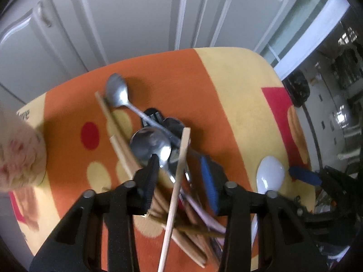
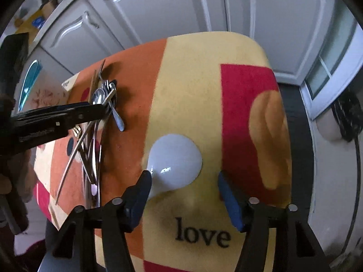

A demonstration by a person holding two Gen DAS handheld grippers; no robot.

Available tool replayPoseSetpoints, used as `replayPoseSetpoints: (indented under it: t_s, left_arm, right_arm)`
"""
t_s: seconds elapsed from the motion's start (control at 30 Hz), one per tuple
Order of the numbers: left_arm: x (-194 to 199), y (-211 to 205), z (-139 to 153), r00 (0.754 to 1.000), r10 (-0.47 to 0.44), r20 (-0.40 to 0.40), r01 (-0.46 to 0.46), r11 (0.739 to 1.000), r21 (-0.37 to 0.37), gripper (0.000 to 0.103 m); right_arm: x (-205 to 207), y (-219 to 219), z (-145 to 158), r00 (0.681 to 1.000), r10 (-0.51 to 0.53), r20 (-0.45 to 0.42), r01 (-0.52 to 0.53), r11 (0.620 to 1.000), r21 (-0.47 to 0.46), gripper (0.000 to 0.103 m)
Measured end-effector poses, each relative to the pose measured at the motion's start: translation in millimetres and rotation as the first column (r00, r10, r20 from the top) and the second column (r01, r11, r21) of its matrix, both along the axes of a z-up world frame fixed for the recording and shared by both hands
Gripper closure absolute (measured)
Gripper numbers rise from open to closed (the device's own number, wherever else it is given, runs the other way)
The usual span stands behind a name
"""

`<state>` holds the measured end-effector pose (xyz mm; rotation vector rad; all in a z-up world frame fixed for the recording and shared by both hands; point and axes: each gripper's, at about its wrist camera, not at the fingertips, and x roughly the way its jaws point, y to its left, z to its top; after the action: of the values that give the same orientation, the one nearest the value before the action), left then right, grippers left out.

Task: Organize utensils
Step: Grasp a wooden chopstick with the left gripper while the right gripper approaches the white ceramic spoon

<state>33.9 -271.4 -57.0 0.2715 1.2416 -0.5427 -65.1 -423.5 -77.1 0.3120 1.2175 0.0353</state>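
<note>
A heap of utensils lies on an orange, yellow and red cloth [image 1: 204, 86]: two metal spoons [image 1: 118, 93] [image 1: 150, 145], wooden chopsticks [image 1: 177, 195], a black piece under them. My left gripper [image 1: 179, 170] is open over the heap, its fingers on either side of it. A white ceramic spoon [image 2: 175, 158] lies apart on the yellow part of the cloth; it also shows in the left wrist view [image 1: 270, 174]. My right gripper [image 2: 183, 183] is open around that spoon, its left finger [image 2: 138, 192] at the spoon's neck. The heap shows in the right wrist view [image 2: 99, 113].
A pale patterned cup [image 1: 20, 156] stands at the cloth's left edge. White cabinet doors [image 1: 136, 22] stand behind the surface. The cloth carries the word "love" [image 2: 202, 235]. A black cord and a plug [image 2: 347, 117] sit on the right.
</note>
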Motion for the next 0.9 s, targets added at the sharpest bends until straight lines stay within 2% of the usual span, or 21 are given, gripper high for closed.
replayPoseSetpoints:
  t_s: [0.07, 0.17, 0.2, 0.23, 0.3, 0.33, 0.37, 0.4, 0.43, 0.5, 0.67, 0.7, 0.73, 0.77, 0.9]
  left_arm:
    - [0.8, -6.5, -4.9, 1.000, -0.017, 0.002, 0.017, 1.000, 0.024, 0.087]
    - [3.4, -8.4, -9.9, 1.000, -0.026, -0.002, 0.026, 0.999, 0.033, 0.096]
    - [4.3, -5.7, -8.0, 1.000, -0.019, 0.002, 0.019, 1.000, 0.022, 0.097]
    - [4.9, -1.8, -5.1, 1.000, -0.017, 0.008, 0.017, 1.000, 0.010, 0.098]
    - [6.0, 6.6, 2.0, 1.000, -0.010, 0.009, 0.010, 1.000, -0.020, 0.098]
    - [6.9, 10.2, 5.5, 1.000, -0.002, 0.008, 0.003, 0.999, -0.033, 0.098]
    - [7.9, 15.8, 9.4, 1.000, 0.008, 0.008, -0.008, 0.999, -0.048, 0.098]
    - [8.7, 21.3, 12.5, 1.000, 0.016, 0.006, -0.015, 0.998, -0.063, 0.098]
    - [9.1, 24.9, 14.3, 1.000, 0.021, 0.002, -0.021, 0.997, -0.075, 0.098]
    - [10.7, 34.2, 16.5, 0.999, 0.040, -0.020, -0.042, 0.994, -0.104, 0.098]
    - [7.7, 54.2, 24.3, 0.997, 0.070, -0.033, -0.074, 0.988, -0.139, 0.098]
    - [7.1, 57.7, 25.7, 0.997, 0.075, -0.035, -0.080, 0.987, -0.143, 0.098]
    - [7.7, 57.5, 25.3, 0.996, 0.079, -0.037, -0.083, 0.986, -0.145, 0.098]
    - [8.2, 55.9, 25.3, 0.996, 0.080, -0.038, -0.085, 0.986, -0.145, 0.098]
    - [5.5, 51.0, 23.4, 0.996, 0.079, -0.039, -0.084, 0.985, -0.148, 0.098]
  right_arm:
    - [2.2, 8.4, 0.0, 1.000, 0.010, 0.001, -0.010, 1.000, -0.016, 0.033]
    - [9.7, 20.9, -0.8, 0.998, 0.054, 0.026, -0.051, 0.993, -0.108, 0.034]
    - [13.6, 26.2, -0.4, 0.996, 0.069, 0.051, -0.061, 0.988, -0.142, 0.046]
    - [15.6, 29.0, 0.2, 0.994, 0.086, 0.069, -0.074, 0.985, -0.155, 0.050]
    - [19.9, 28.5, 1.2, 0.991, 0.105, 0.084, -0.094, 0.988, -0.125, 0.050]
    - [20.6, 26.9, 2.0, 0.990, 0.109, 0.089, -0.100, 0.990, -0.103, 0.061]
    - [21.2, 23.9, 5.1, 0.988, 0.107, 0.110, -0.099, 0.992, -0.072, 0.065]
    - [21.4, 20.1, 9.2, 0.986, 0.100, 0.130, -0.095, 0.994, -0.045, 0.078]
    - [21.5, 17.0, 13.3, 0.985, 0.094, 0.148, -0.090, 0.995, -0.032, 0.085]
    - [22.2, 14.0, 17.0, 0.983, 0.101, 0.154, -0.099, 0.995, -0.025, 0.089]
    - [17.6, 6.0, 13.2, 0.990, 0.103, 0.092, -0.106, 0.994, 0.033, 0.088]
    - [15.3, 3.3, 11.0, 0.993, 0.099, 0.071, -0.103, 0.993, 0.058, 0.084]
    - [13.0, 0.8, 9.0, 0.994, 0.095, 0.060, -0.100, 0.991, 0.084, 0.071]
    - [7.5, -2.2, 7.7, 0.995, 0.088, 0.056, -0.094, 0.988, 0.121, 0.065]
    - [-11.4, -7.9, -0.9, 0.996, 0.084, 0.017, -0.086, 0.970, 0.227, 0.063]
